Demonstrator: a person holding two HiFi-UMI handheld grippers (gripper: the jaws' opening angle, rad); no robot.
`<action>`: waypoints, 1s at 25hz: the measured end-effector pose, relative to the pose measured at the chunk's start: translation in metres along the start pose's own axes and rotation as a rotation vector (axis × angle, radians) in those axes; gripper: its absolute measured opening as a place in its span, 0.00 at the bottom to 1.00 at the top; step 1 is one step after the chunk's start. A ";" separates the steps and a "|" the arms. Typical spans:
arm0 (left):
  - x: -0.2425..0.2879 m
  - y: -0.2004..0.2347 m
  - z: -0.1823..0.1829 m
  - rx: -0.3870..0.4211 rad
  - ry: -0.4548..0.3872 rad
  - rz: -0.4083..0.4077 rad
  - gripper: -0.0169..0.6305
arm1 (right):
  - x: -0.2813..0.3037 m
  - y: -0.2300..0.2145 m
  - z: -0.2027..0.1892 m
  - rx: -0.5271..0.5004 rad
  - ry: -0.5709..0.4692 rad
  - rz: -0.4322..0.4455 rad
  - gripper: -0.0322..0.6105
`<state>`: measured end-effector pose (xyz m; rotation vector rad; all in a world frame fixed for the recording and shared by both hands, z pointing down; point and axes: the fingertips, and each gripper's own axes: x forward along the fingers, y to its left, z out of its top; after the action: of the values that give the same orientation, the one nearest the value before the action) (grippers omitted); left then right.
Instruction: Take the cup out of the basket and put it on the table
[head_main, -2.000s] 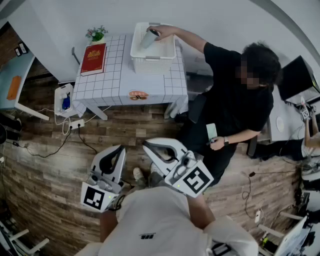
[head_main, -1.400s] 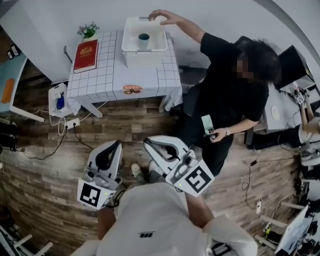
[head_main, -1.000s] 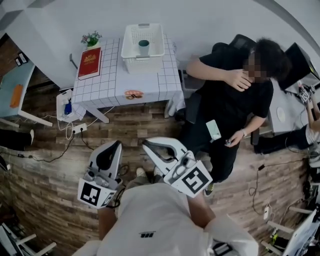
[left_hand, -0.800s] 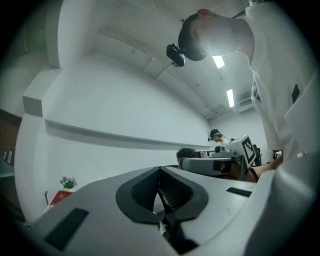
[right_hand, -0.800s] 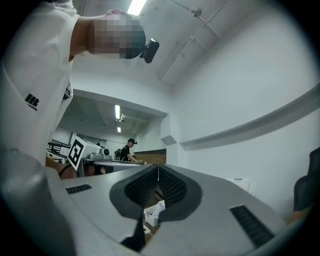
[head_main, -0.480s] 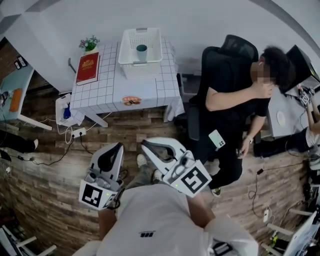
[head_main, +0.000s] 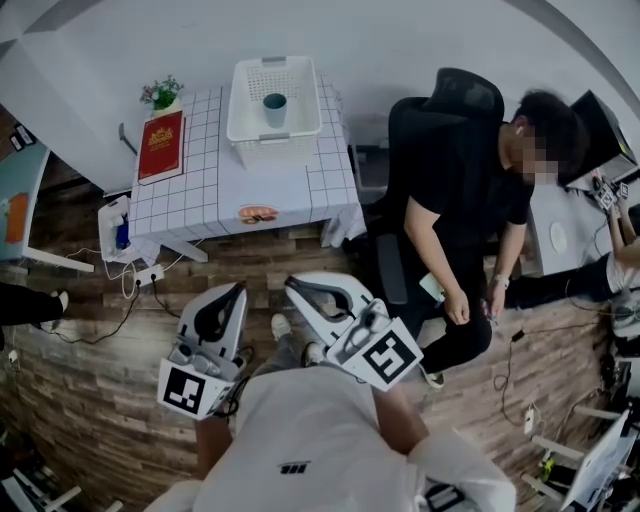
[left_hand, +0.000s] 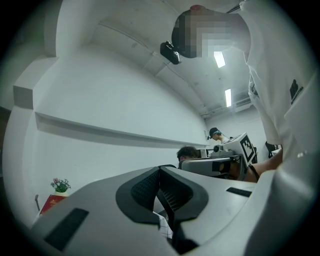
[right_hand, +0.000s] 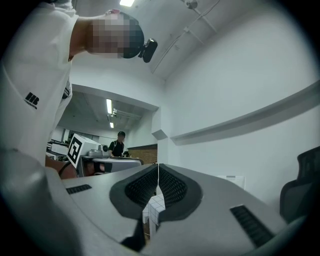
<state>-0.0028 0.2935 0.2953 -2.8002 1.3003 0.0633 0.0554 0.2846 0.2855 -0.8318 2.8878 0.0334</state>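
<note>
Head view: reach not yet begun; closed, empty left gripper and right gripper sit well apart from the teal cup inside the white plastic basket; next, likely approach and open.

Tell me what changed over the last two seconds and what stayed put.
The person in black set the cup upright in the basket, let go, drew the arm back and sat down in the chair on the right. The left gripper and right gripper stayed shut, empty, low and well short of the table. The red book and the plant did not move.
</note>
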 end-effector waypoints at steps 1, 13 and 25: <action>0.004 0.005 -0.001 -0.001 0.000 -0.005 0.04 | 0.005 -0.004 -0.002 0.001 0.004 -0.005 0.07; 0.027 0.079 -0.008 -0.024 -0.014 -0.050 0.04 | 0.071 -0.034 -0.011 -0.017 0.027 -0.046 0.07; 0.073 0.115 -0.017 -0.045 -0.008 -0.063 0.04 | 0.098 -0.084 -0.020 -0.010 0.047 -0.072 0.07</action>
<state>-0.0436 0.1622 0.3043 -2.8725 1.2237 0.1016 0.0148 0.1606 0.2930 -0.9501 2.9010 0.0215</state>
